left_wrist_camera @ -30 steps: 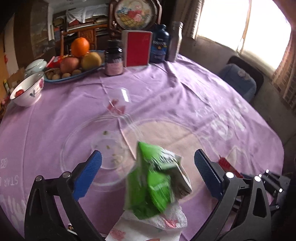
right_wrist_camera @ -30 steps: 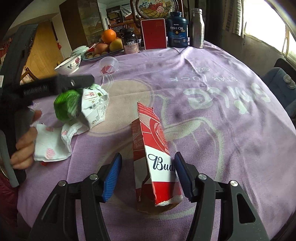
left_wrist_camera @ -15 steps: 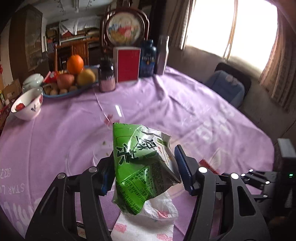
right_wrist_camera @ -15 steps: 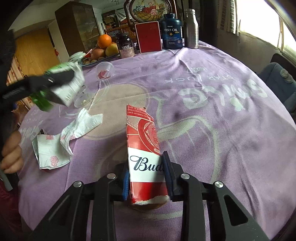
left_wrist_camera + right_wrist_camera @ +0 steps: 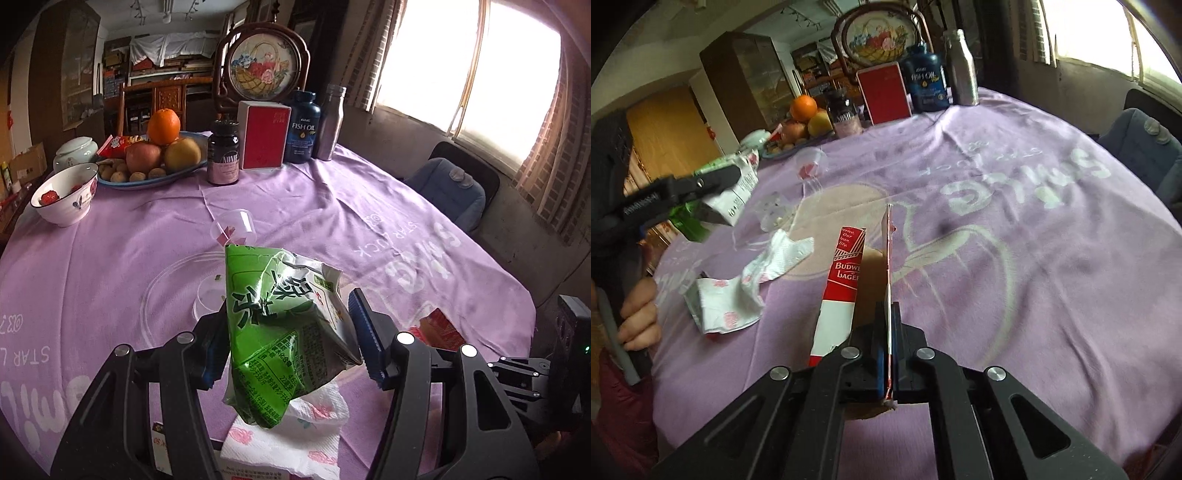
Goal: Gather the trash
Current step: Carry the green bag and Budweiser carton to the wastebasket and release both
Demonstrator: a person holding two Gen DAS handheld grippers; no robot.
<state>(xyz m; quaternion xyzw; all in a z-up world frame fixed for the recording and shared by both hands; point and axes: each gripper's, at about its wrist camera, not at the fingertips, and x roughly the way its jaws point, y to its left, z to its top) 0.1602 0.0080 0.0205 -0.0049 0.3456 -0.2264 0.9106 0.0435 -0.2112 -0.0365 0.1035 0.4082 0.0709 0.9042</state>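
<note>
The left gripper (image 5: 288,339) hides much of its own catch: the green carton (image 5: 280,325) covers the left pad almost wholly, and its lower corner hangs past the jaws toward six o'clock, over a white tissue (image 5: 295,443) that the picture's bottom edge cuts off. The jaws pinch this crumpled carton by its sides, clear of the purple surface (image 5: 110,258). In the right wrist view the same carton shows only in part at nine o'clock, behind the gripper's black arm, with a hand (image 5: 639,317) below it at the edge.

The right gripper (image 5: 886,350) has just been closing and its jaws are pressed together on one thin wall of the red beer box (image 5: 846,277), seen edge-on between the pads; the rest of the box stands out toward eleven o'clock. The box's torn near end is hard to make out. From the left view only a red corner of it peeks out at three o'clock
</note>
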